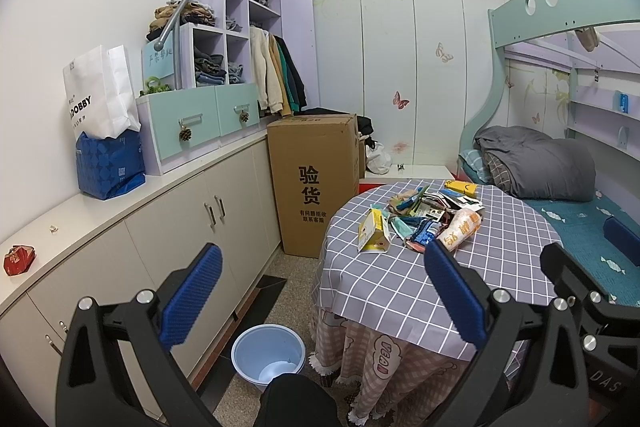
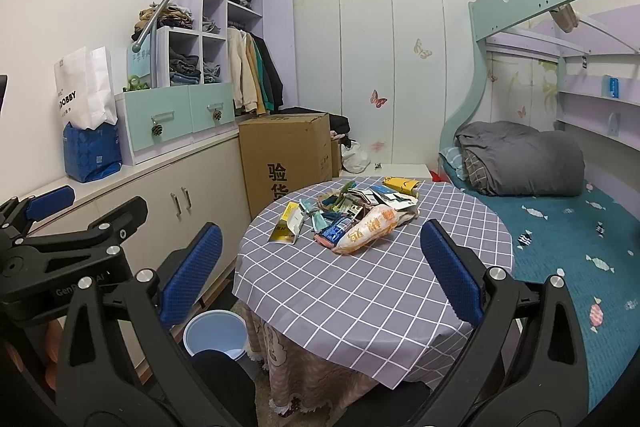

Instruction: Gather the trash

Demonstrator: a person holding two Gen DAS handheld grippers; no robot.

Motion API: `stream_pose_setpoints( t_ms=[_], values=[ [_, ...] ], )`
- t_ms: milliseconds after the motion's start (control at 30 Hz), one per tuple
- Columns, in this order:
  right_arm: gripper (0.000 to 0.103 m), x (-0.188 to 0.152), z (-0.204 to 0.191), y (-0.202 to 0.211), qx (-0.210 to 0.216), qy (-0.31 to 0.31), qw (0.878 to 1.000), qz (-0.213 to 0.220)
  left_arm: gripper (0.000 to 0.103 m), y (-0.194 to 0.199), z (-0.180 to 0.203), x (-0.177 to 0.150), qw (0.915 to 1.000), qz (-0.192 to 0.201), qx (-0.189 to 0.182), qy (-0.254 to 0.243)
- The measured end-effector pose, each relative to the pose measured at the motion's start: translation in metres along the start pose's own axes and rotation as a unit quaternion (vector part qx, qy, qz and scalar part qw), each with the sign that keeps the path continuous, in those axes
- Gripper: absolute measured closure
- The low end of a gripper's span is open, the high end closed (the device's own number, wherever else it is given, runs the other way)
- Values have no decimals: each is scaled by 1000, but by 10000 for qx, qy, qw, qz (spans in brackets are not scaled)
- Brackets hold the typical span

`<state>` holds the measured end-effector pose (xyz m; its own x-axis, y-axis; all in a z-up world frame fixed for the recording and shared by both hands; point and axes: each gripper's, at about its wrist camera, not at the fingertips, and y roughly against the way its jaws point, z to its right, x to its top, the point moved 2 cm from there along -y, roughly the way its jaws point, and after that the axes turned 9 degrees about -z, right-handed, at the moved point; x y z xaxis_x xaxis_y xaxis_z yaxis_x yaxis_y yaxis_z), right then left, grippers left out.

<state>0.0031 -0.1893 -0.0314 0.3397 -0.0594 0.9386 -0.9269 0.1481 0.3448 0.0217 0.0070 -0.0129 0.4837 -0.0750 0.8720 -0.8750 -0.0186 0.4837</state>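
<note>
A pile of trash [image 1: 424,215] [image 2: 348,215] lies on the far half of a round table with a grey checked cloth [image 1: 500,267] [image 2: 360,299]. It holds several wrappers, a yellow carton [image 1: 374,231] [image 2: 288,225] and an orange-and-white bag [image 1: 460,227] [image 2: 368,229]. A light blue bin [image 1: 268,353] [image 2: 214,333] stands on the floor left of the table. My left gripper [image 1: 324,291] [image 2: 94,207] is open and empty, hovering over the table's left edge. My right gripper [image 2: 320,275] [image 1: 588,247] is open too, above the near side of the table, short of the pile.
A tall cardboard box [image 1: 314,183] [image 2: 284,155] stands behind the table beside a long low cabinet [image 1: 192,211]. A bunk bed with a grey duvet [image 1: 540,163] [image 2: 520,163] runs along the right. A red packet [image 1: 18,259] lies on the cabinet top. Something dark fills the bottom edge [image 1: 296,403].
</note>
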Motion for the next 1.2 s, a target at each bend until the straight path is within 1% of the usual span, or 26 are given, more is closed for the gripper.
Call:
stream_pose_setpoints(
  t_ms=[767, 1133, 1200],
  values=[
    [6, 3, 0, 0, -8, -9, 10000, -19, 4, 0, 0, 0, 10000, -6, 1, -1],
    [6, -6, -6, 1, 25, -58, 9999, -97, 4, -2, 0, -1, 10000, -21, 12, -15],
    [6, -6, -2, -1, 36, -74, 9999, -119, 4, -6, 0, -2, 10000, -54, 30, -26]
  ],
)
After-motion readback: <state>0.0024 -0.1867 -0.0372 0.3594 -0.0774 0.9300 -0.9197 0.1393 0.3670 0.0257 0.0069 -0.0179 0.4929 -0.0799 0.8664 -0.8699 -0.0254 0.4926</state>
